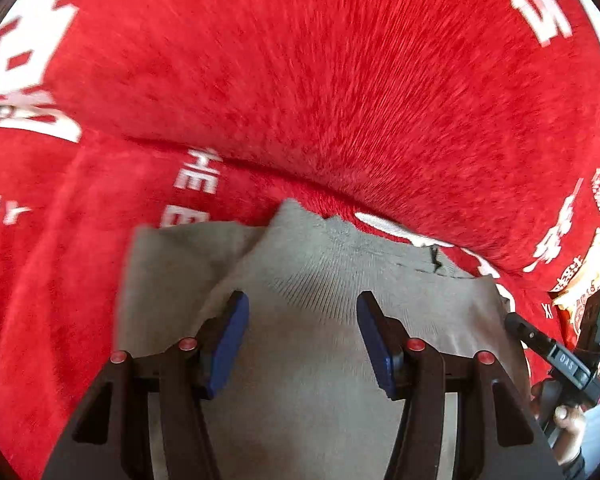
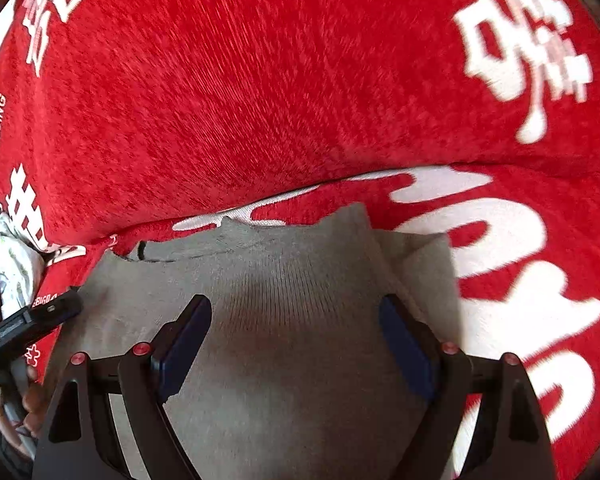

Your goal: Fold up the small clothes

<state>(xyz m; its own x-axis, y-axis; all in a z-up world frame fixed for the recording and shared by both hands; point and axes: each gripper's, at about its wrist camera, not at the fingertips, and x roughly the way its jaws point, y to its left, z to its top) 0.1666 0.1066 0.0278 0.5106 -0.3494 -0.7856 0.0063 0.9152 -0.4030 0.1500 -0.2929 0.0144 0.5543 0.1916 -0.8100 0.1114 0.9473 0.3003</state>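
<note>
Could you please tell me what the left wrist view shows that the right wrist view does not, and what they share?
Only the left wrist view shows a snack packet at its right edge. Only the right wrist view shows a pale patterned cloth at its left edge. Both show the grey knit garment on the red blanket, with the left gripper and right gripper open above it.

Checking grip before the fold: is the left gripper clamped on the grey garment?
No, the left gripper stands open above the grey garment.
</note>
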